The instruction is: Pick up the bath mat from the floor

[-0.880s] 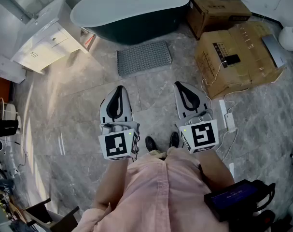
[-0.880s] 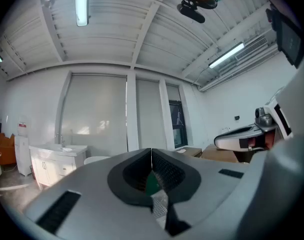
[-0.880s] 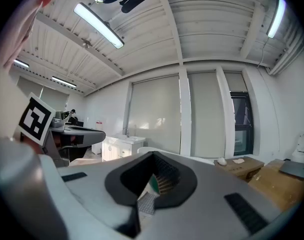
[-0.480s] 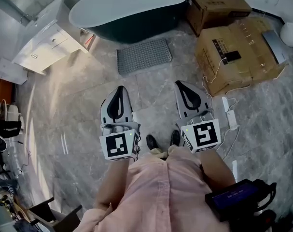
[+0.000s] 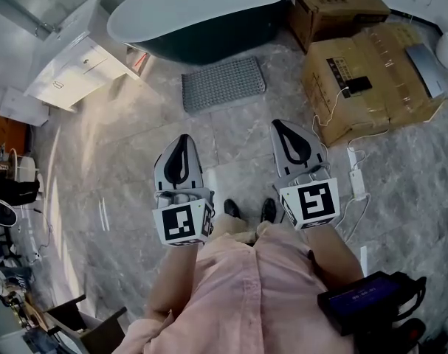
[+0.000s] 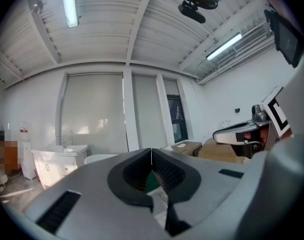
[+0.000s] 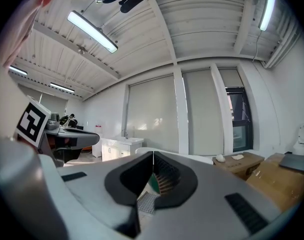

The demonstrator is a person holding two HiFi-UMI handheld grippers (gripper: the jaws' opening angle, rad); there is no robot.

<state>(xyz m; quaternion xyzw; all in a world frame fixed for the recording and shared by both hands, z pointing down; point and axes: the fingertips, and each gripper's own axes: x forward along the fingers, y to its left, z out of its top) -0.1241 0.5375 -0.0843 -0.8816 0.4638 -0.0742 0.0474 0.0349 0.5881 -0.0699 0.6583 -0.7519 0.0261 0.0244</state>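
Task not yet begun: bath mat is lying flat on floor beside tub, well ahead of L gripper & R gripper, both hovering w/ jaws closed, holding nothing.

We can read no word, brand or number anywhere; the cube on the left claw and the cube on the right claw each bear a square black-and-white marker, a pattern and not letters; the dark label on the cardboard box at upper right carries print too small to read; likewise the bluish screen of the dark device at lower right.
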